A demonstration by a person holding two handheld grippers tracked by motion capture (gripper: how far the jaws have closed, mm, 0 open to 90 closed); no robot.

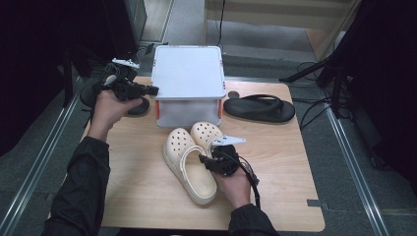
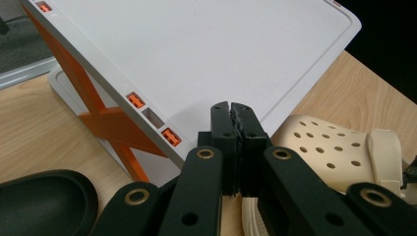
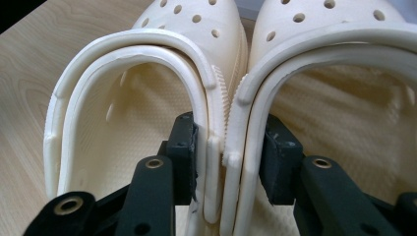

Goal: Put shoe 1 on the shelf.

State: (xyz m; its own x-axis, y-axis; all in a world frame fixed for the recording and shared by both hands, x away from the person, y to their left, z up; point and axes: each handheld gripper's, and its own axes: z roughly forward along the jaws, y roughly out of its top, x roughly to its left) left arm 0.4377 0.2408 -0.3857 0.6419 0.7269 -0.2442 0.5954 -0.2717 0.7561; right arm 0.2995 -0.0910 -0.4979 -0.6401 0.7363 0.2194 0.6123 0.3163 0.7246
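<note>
R gripper (image 3: 226,157) pinches both cream clogs (image 3: 216,73); no readable labels.

The right gripper (image 1: 209,156) covers most of the right clog (image 1: 209,135) beside the white box (image 1: 187,73); its heel is hidden. In the right gripper view both clogs' heels run off the bottom edge. Left of the box, the black sandal (image 1: 137,105) lies mostly under the left gripper (image 1: 152,90), perhaps matching the other black sandal (image 1: 259,107)
</note>
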